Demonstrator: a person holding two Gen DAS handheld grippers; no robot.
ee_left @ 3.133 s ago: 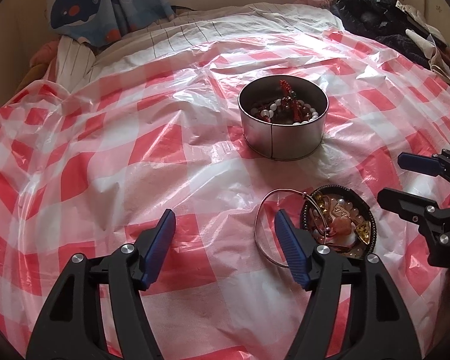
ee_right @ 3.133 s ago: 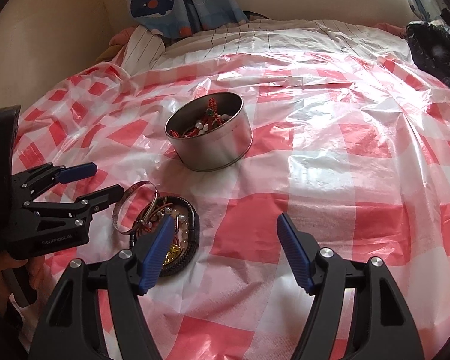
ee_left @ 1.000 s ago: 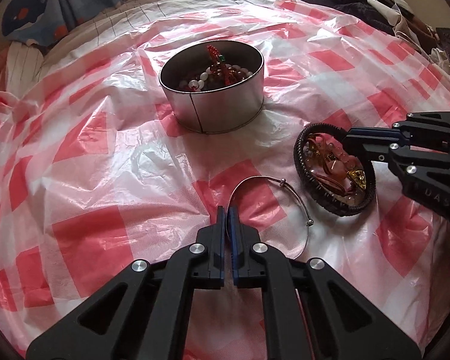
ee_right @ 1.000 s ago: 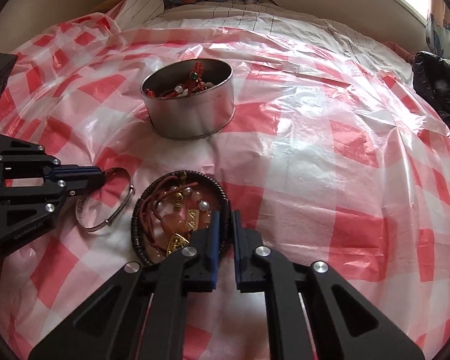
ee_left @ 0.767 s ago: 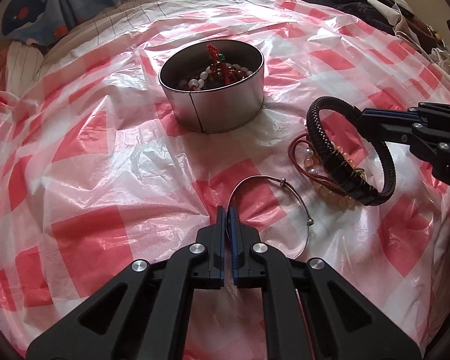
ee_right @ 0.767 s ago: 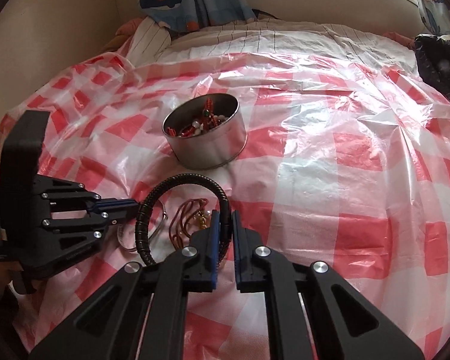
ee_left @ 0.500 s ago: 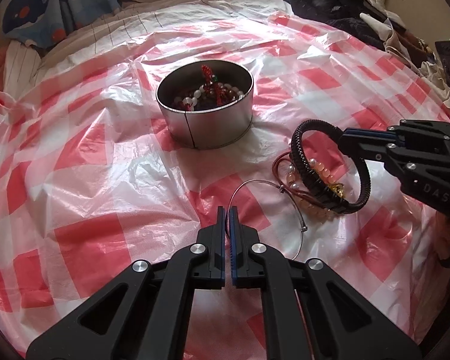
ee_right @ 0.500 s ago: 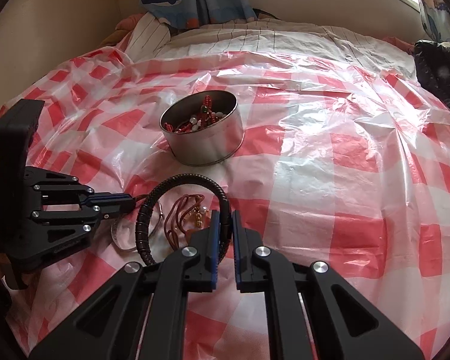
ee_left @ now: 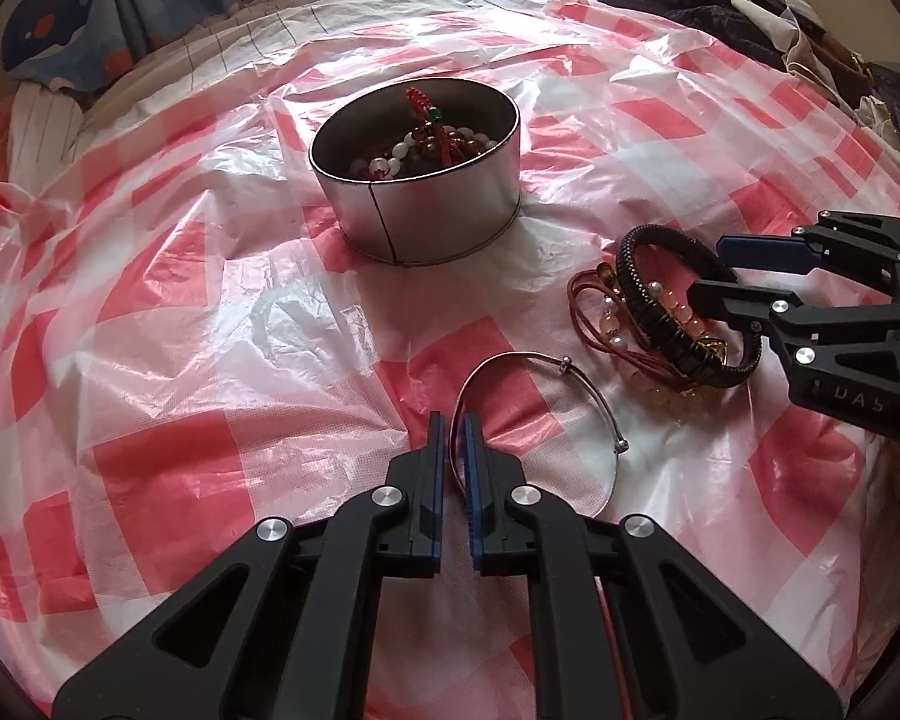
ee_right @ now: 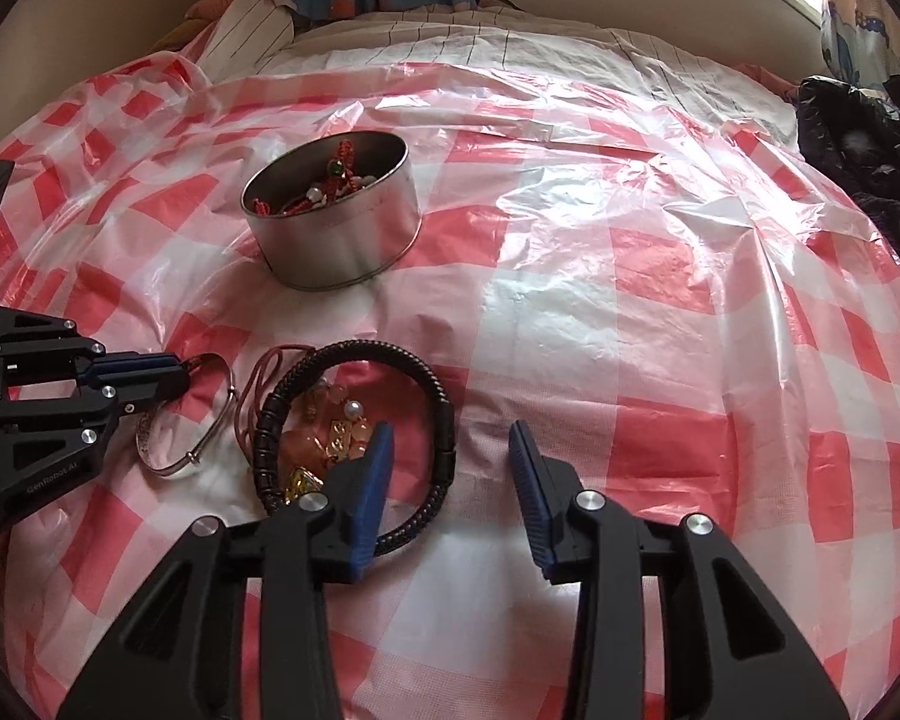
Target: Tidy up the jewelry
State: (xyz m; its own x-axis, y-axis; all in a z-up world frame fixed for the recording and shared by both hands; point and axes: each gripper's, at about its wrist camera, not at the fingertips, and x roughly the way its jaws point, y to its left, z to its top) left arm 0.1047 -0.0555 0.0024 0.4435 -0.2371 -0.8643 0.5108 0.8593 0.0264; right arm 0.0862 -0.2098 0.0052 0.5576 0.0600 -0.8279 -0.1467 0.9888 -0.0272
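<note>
A round metal tin (ee_left: pixel 417 204) (ee_right: pixel 336 240) with red cord and beads inside stands on the red-and-white checked plastic sheet. My left gripper (ee_left: pixel 455 423) is shut on a thin silver bangle (ee_left: pixel 594 396), which also shows in the right wrist view (ee_right: pixel 210 432). My right gripper (ee_right: pixel 450 438) is open, its jaws on either side of the rim of a black braided bracelet (ee_right: pixel 444 414) (ee_left: pixel 654 306). That bracelet lies over a small pile of brown cord, pink beads and gold charms (ee_right: pixel 330 432) (ee_left: pixel 612 318).
The sheet covers a bed. A whale-print cloth (ee_left: pixel 54 30) lies at the back left and dark clothing (ee_right: pixel 864 144) at the right edge. A striped white sheet (ee_right: pixel 510 36) shows beyond the plastic.
My right gripper has opened and let the black bracelet down onto the jewelry pile. My left gripper stays shut on the silver bangle.
</note>
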